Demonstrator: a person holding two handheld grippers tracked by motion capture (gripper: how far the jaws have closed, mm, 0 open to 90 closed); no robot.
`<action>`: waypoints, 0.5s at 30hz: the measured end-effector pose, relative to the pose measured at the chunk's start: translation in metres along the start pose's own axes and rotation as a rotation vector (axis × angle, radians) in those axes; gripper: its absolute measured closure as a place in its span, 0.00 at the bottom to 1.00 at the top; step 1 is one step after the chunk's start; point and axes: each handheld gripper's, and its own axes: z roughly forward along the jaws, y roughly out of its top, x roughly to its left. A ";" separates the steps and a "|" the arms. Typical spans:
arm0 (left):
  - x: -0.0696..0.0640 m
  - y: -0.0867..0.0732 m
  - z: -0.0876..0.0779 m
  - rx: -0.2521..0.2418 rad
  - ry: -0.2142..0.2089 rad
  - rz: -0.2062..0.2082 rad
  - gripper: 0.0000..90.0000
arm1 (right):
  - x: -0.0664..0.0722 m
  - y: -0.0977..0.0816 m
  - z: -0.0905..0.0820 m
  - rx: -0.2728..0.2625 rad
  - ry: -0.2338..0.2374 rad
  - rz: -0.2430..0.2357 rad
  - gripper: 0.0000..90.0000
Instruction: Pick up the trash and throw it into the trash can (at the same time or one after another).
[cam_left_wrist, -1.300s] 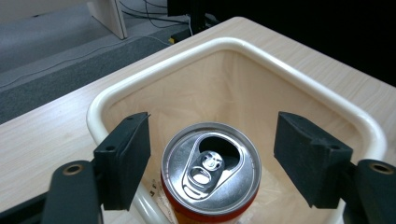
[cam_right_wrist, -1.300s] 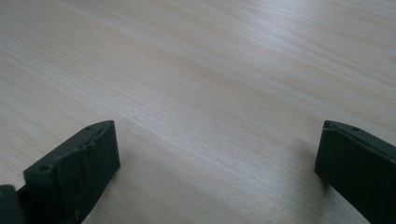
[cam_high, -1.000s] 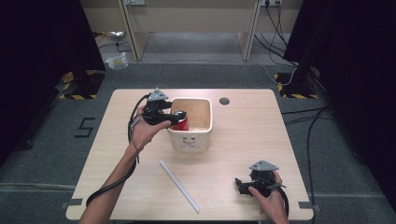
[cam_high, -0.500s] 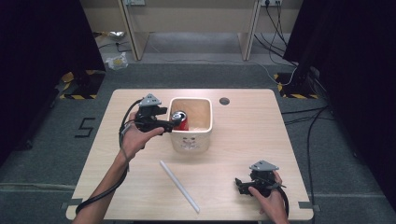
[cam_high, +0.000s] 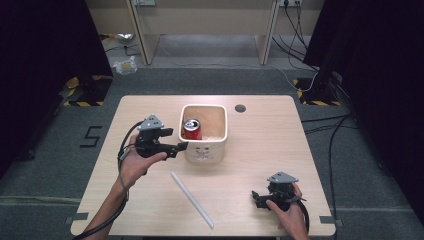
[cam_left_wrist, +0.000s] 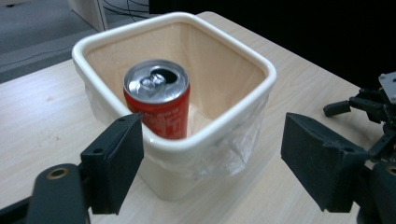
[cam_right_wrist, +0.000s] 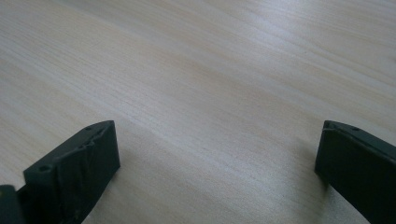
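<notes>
Red can (cam_high: 191, 129) was released upright inside the white bin (cam_high: 222, 131) on the desk (cam_high: 260, 150). Left gripper (cam_high: 181, 146) was drawn back w/ fingers wide apart, empty; right gripper (cam_high: 256, 196) likewise agape, idle. Drop-off judged done.

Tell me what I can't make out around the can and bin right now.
- Lower half of the red can: hidden by the bin's near wall, left gripper view.
- Can's printing: too blurred to read, left gripper view; too small in the high view.
- Bin floor: mostly hidden by the can and rim.
- Marking on the bin's front: too small, high view.
- Left hand-held gripper: cut off by the bottom edge.
</notes>
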 end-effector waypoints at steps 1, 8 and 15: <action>-0.001 -0.003 -0.001 -0.005 0.001 -0.004 0.23 | 0.000 0.000 0.000 0.001 0.000 0.000 0.00; -0.005 -0.020 -0.005 -0.006 0.014 -0.009 0.23 | 0.000 0.000 0.000 0.000 0.000 0.000 0.00; -0.011 -0.036 -0.005 -0.009 0.034 -0.013 0.23 | 0.000 0.000 0.000 0.002 0.000 0.000 0.00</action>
